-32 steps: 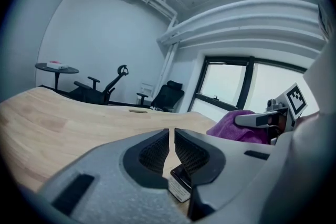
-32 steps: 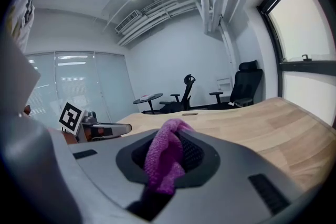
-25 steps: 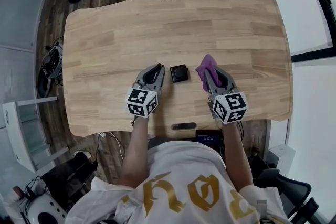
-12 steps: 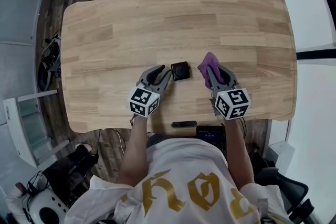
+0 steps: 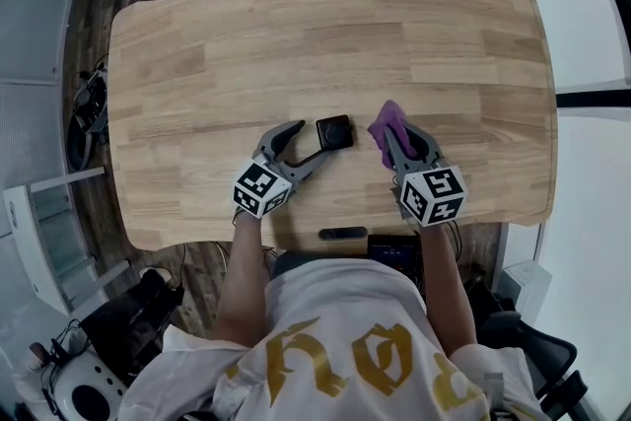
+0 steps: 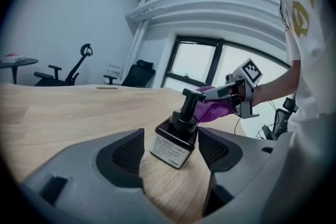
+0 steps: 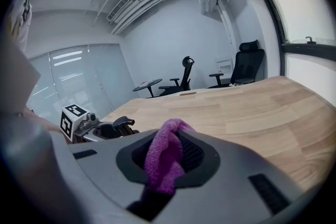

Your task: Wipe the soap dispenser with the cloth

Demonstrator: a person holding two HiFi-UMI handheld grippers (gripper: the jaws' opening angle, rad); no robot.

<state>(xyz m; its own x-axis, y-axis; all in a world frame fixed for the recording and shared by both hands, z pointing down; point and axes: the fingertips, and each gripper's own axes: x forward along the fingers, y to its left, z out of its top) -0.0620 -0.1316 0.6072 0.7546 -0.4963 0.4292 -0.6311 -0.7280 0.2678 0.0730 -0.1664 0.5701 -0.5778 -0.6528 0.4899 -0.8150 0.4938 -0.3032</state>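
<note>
Since the head view looks nearly straight down, the soap dispenser (image 5: 334, 132) shows there only as a dark square, its pump and label hidden. It stands upright on the table (image 5: 296, 35), towards the near edge and about midway between the left and right edges.

The left gripper view fills in what the top view lacks: a dark bottle with a pale label (image 6: 169, 150) facing the camera, its print too small for me to read, and a black pump head (image 6: 193, 96) on top. That view also shows the left gripper (image 5: 308, 141) released. Its jaws have just been opening, and the bottle stands between the pads with bare wood on either side, touched by neither.

The right gripper (image 5: 392, 135) is clenched on the purple cloth (image 5: 386, 121). Its own view shows the fabric bunched between the pads and spilling out in front, which hides much of the table ahead. Only the pump head and the left gripper's marker cube show past the jaw housing; the bottle's body is cut off.

From the left gripper view the cloth seems to sit behind the pump head, but overhead a strip of wood separates them.
</note>
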